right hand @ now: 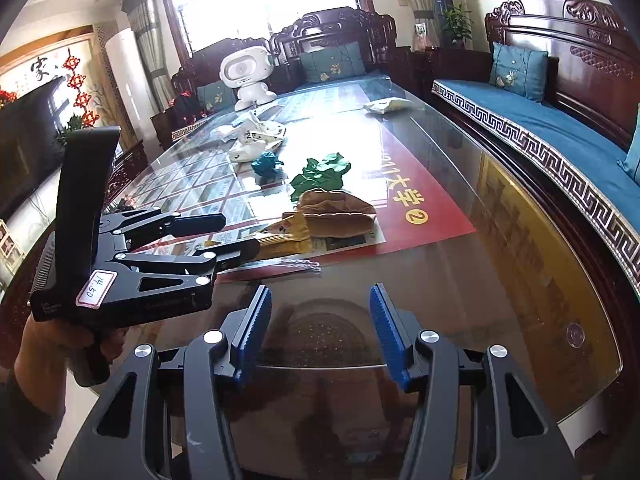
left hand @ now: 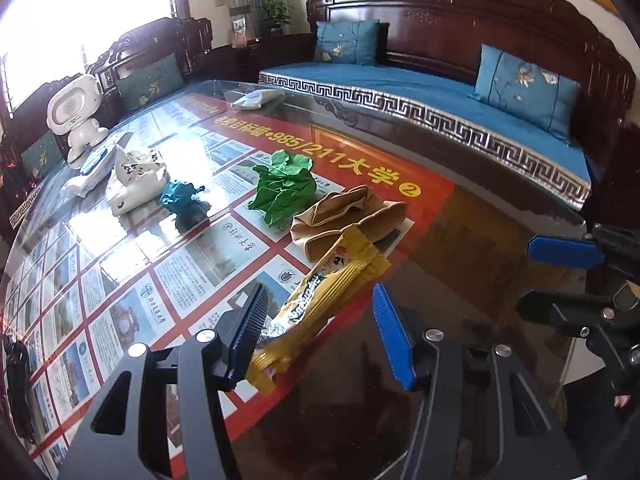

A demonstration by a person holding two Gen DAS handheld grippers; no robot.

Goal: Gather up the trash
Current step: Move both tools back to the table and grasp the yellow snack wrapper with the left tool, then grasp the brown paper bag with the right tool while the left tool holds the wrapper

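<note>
The left gripper (left hand: 316,320) stood open over the glass-topped table (left hand: 460,232), its blue pads either side of the crinkled yellow snack wrapper (left hand: 320,300), which lay flat near the table's near edge, unclamped. The crumpled brown paper bag (left hand: 344,216) touched the wrapper's far end. The right gripper (right hand: 318,320) hung open and empty over bare glass beside it.
</note>
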